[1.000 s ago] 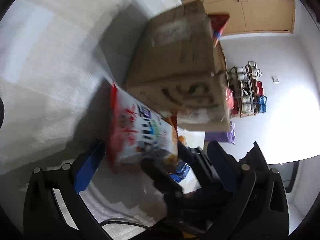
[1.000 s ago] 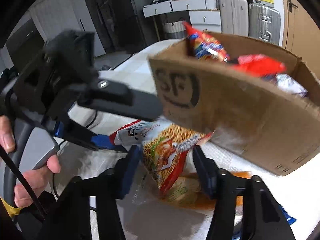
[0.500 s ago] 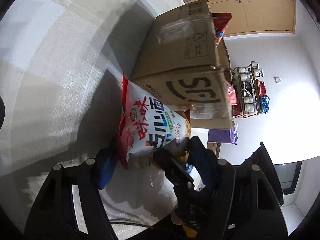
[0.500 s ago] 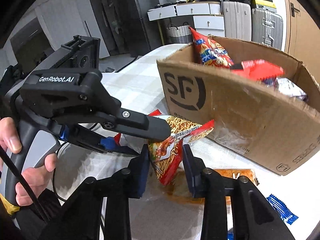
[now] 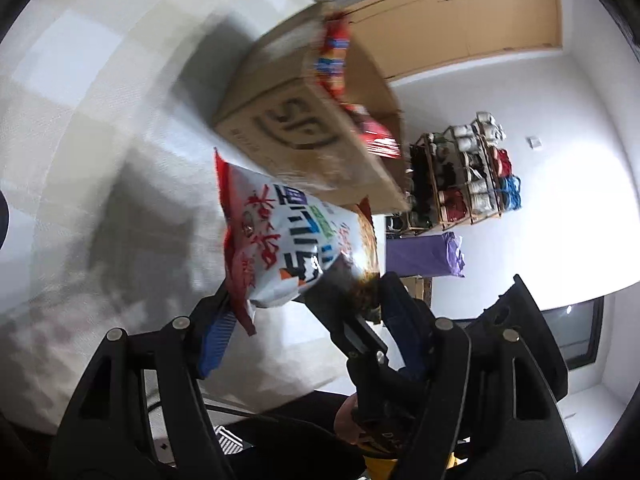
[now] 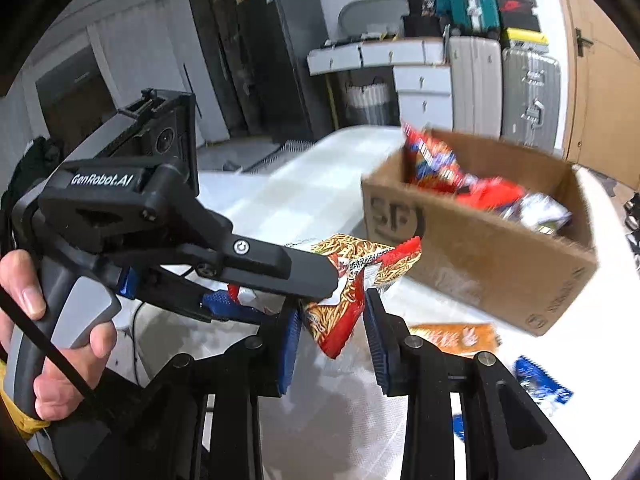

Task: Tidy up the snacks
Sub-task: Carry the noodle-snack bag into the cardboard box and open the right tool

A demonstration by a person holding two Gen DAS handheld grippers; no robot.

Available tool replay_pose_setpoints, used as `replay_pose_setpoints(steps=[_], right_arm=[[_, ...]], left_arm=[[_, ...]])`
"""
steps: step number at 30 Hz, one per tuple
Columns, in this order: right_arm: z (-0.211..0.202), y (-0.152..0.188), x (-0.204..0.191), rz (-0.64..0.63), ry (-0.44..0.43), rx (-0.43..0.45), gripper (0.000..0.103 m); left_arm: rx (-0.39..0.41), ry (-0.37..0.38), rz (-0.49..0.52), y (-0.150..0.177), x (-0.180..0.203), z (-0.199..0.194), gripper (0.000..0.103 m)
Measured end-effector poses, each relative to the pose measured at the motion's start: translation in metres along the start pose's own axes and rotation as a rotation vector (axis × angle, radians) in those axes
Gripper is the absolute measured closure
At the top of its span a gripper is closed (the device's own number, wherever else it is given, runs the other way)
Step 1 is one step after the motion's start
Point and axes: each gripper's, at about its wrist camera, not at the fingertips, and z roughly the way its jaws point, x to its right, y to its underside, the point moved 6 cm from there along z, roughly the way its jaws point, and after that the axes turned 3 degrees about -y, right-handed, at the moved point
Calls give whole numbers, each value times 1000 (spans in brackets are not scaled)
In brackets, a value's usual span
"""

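The noodle snack bag [image 6: 352,280] hung above the desk [image 6: 280,196], gripped by both jaws. The left gripper [image 5: 304,312] clamped its wide body; the right gripper [image 6: 332,328] pinched one end, nearly closed. Beyond the jaws stood the SF cardboard box [image 6: 500,264] holding snack packets [image 6: 440,168].

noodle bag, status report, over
Both claws, left and right, shut on noodle bag. Bag clear of table. Cardboard box ahead, nothing between.
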Motion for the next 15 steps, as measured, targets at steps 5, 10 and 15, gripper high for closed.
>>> replay_pose_setpoints(steps=[5,10,15], right_arm=[[-38,-25,8,-1,24,79,72],[-63,-62,21,-19,61,134,72],[-70,-88,40,-14,83,157,72]], left_arm=[[20,10,79,-7,61,-10,36],[34,15,138,-28,116,-28,36],[26,-8,160,-62,144,-26,36]])
